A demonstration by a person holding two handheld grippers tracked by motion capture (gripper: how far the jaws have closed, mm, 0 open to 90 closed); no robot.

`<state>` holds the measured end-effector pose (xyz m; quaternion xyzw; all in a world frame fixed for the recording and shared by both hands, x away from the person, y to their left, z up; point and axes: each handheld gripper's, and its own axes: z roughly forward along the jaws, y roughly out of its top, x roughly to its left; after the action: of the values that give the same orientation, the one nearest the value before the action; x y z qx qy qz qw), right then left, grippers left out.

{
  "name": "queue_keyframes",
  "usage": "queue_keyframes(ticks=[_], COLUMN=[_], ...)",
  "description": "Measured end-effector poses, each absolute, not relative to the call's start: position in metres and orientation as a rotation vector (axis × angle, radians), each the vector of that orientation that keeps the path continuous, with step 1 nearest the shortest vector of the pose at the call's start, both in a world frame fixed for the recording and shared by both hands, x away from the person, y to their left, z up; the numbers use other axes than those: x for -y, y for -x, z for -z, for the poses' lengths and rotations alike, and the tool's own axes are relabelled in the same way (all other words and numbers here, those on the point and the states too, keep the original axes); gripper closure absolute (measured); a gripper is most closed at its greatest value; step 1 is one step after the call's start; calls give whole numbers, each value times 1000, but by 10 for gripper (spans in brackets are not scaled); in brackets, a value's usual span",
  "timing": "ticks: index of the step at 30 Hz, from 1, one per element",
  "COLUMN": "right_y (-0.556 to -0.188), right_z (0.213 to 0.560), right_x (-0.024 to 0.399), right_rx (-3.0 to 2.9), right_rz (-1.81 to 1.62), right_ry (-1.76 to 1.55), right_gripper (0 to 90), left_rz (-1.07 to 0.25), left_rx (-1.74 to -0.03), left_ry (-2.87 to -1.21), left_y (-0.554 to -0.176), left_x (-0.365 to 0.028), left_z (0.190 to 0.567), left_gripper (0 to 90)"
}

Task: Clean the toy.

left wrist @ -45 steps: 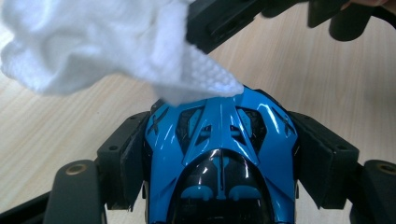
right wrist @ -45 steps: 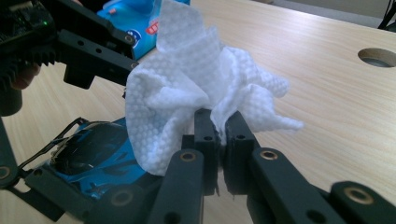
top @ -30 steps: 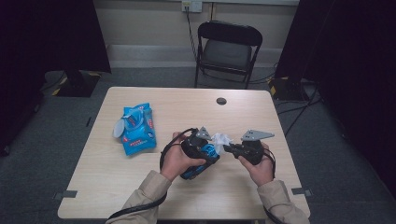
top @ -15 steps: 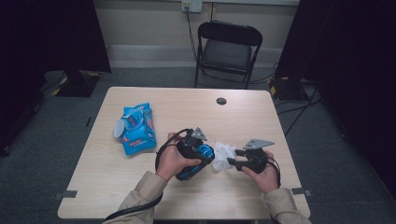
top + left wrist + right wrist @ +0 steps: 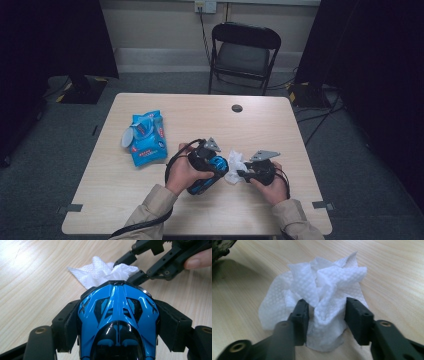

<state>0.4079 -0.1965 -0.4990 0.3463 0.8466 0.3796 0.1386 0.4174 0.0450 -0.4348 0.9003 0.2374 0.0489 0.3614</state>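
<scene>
Softness marks the crumpled wet wipe [image 5: 317, 305], lying weightless on the counter [image 5: 280, 130] at the blue toy car's [image 5: 117, 322] three o'clock, left gripper [image 5: 117, 315] clamped around the car's slick shell, right gripper [image 5: 327, 315] jaws closing about the wipe's raised middle fold, best pinched there.

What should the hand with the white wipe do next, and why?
Probably close the right gripper on the crumpled wipe. Its jaws have just been closing and sit on both sides of the wipe on the table, with gaps left. The left gripper already holds the blue toy car, ready for wiping.
</scene>
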Motion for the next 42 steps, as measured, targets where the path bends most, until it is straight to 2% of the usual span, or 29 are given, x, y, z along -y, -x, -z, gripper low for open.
queue_keyframes(ticks=[1, 2, 5, 20, 32, 42], right_y=[-408, -408, -409, -419, -419, -414], right_z=[499, 498, 494, 432, 427, 420], right_x=[197, 197, 200, 209, 180, 178], right_rx=[-2457, -2455, -2446, -2296, -2385, -2420], right_rz=[-1105, -1115, -1177, -1442, -1496, -1528], right_ry=[-999, -1004, -1031, -1074, -978, -906], right_gripper=[777, 821, 864, 869, 870, 873], left_rz=[-126, -128, -122, -115, -118, -157], left_rx=[-609, -609, -615, -550, -547, -590], left_ry=[-2322, -2319, -2307, -2303, -2272, -2243], left_y=[-418, -417, -417, -412, -413, -419], left_x=[-45, -45, -44, -31, -29, -42], left_z=[435, 435, 435, 429, 426, 422], left_gripper=[262, 262, 262, 262, 262, 262])
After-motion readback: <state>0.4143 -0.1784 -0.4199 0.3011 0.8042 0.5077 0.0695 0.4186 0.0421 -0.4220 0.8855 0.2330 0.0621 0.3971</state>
